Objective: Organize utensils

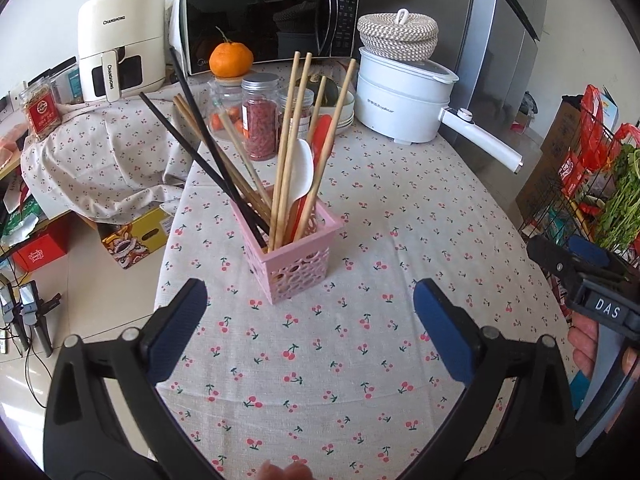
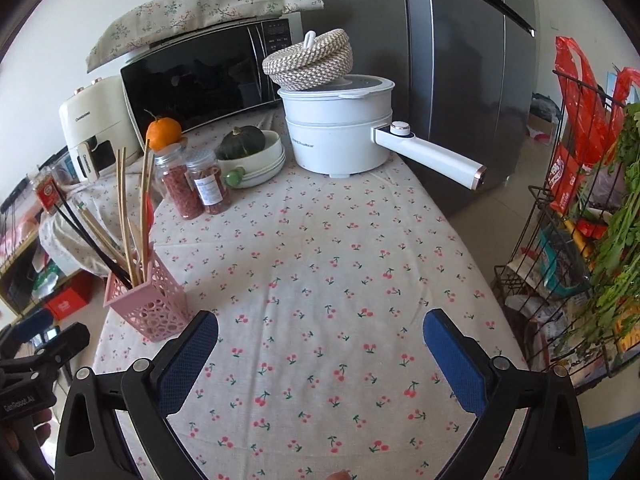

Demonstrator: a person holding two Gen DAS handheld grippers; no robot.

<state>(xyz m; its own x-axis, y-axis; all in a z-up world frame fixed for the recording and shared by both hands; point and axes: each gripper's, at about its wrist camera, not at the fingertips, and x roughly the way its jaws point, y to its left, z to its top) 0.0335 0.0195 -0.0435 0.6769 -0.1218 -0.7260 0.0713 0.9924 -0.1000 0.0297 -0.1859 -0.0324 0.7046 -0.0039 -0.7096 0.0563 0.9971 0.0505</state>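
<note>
Chopsticks of pale wood point(image 1: 289, 140), black chopsticks point(image 1: 200, 152), a white plastic spoon point(image 1: 303, 172) and a red utensil point(image 1: 320, 140) are seen through the left wrist camera, all stood in a pink perforated plastic holder point(image 1: 294, 260) on the cherry-print table point(image 1: 360, 360). The left gripper point(image 1: 310, 304) is held before it, jaws spread and empty.

From the right wrist camera, the holder point(image 2: 146, 300) is seen left of the right gripper point(image 2: 320, 332), whose jaws are likewise parted over bare cloth point(image 2: 320, 240).
</note>
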